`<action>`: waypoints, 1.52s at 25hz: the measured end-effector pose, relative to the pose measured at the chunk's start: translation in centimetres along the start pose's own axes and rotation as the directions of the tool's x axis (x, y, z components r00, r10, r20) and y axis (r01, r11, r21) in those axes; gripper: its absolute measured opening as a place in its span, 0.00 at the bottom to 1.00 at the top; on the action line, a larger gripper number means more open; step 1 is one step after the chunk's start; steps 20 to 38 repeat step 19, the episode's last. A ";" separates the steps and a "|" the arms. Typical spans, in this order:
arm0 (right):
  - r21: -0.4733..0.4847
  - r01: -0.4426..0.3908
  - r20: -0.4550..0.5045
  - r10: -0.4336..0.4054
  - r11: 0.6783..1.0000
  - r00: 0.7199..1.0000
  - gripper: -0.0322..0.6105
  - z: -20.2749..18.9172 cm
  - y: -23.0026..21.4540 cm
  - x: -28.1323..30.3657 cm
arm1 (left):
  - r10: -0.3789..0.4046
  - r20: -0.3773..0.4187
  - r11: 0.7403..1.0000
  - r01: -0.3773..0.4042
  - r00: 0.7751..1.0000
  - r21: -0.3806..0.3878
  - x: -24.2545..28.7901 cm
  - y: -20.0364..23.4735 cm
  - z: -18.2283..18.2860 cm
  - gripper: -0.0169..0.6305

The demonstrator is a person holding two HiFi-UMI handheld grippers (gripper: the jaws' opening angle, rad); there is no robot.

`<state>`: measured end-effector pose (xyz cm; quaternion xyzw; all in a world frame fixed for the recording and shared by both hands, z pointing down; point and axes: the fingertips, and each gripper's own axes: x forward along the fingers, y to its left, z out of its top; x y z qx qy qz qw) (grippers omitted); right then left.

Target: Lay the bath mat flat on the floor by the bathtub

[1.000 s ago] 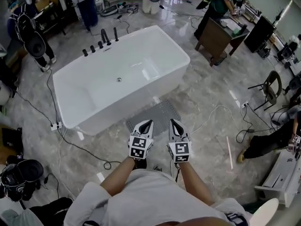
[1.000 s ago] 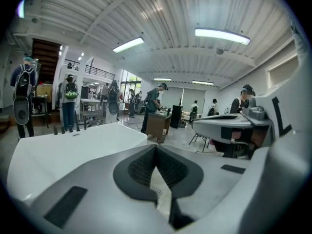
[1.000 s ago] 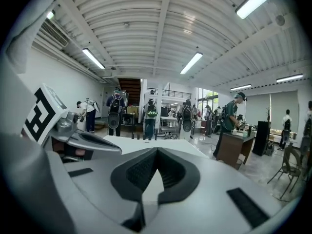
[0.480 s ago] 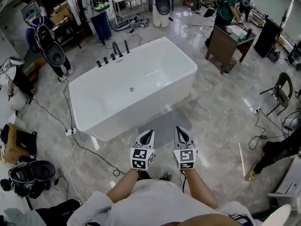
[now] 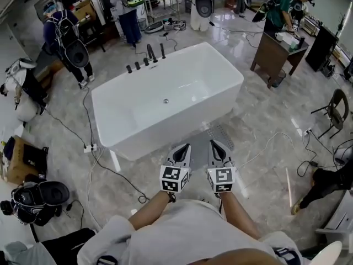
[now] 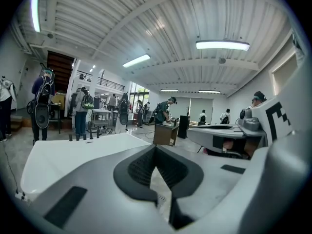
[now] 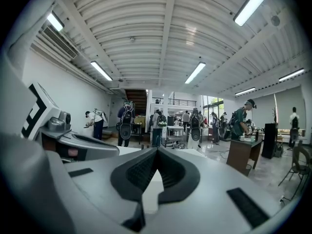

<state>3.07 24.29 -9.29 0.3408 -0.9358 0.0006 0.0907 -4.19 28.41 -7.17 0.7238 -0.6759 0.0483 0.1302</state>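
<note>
Presently, bath mat (image 5: 223,132): flat on the floor (image 5: 265,115), just beside the bathtub's (image 5: 182,127) long wall.
Left gripper (image 5: 184,148): clenched, nothing between the jaws.
Right gripper (image 5: 216,144): clenched, empty, beside the left.

Grey bath mat (image 5: 219,132) flat beside bathtub (image 5: 165,134)

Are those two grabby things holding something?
No, nothing. The left gripper and right gripper are both shut and empty. The grey dotted bath mat lies on the floor beside the white bathtub.
</note>
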 end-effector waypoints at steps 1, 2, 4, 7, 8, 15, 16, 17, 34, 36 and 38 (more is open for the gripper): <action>-0.001 -0.011 0.004 0.011 1.000 1.000 0.06 0.2 0.7 0.3 | -0.002 0.001 1.000 0.002 1.000 -0.001 -0.2 0.3 0.1 0.04; -0.004 -0.020 0.007 0.020 1.000 1.000 0.06 0.5 1.3 0.5 | -0.006 0.001 1.000 0.006 1.000 -0.001 -0.3 0.5 0.1 0.04; -0.011 -0.029 0.011 0.029 1.000 1.000 0.06 0.8 2.1 0.7 | -0.012 0.004 1.000 0.012 1.000 -0.001 -0.7 0.7 0.2 0.04; -0.022 -0.035 0.013 0.035 0.999 0.999 0.06 1.0 3.3 0.8 | -0.014 0.016 1.000 0.014 1.000 -0.004 -1.5 1.4 0.3 0.04; -0.020 -0.039 0.014 0.039 0.999 0.999 0.06 1.1 3.8 0.8 | -0.010 0.019 1.000 0.010 1.000 -0.006 -1.8 1.7 0.3 0.04; 0.005 -0.048 0.041 0.047 0.999 0.998 0.06 2.1 5.0 1.2 | 0.020 0.038 0.999 -0.019 0.999 -0.027 -2.9 3.8 0.6 0.04; 0.006 -0.047 0.039 0.047 0.999 0.998 0.06 2.1 4.9 1.2 | 0.016 0.039 1.000 -0.015 0.999 -0.026 -2.8 3.7 0.7 0.04; 0.008 -0.045 0.037 0.045 0.999 0.998 0.06 2.0 4.7 1.3 | 0.013 0.039 1.000 -0.012 0.999 -0.025 -2.7 3.5 0.8 0.04; 0.014 -0.042 0.031 0.041 0.999 0.999 0.06 1.9 4.4 1.4 | 0.007 0.041 1.000 -0.006 0.999 -0.023 -2.5 3.3 1.0 0.04; 0.014 -0.042 0.031 0.041 0.999 0.999 0.06 1.9 4.4 1.4 | 0.007 0.041 1.000 -0.006 0.999 -0.023 -2.5 3.3 1.0 0.04; 0.014 -0.042 0.031 0.041 0.999 0.999 0.06 1.9 4.4 1.4 | 0.007 0.041 1.000 -0.006 0.999 -0.023 -2.5 3.3 1.0 0.04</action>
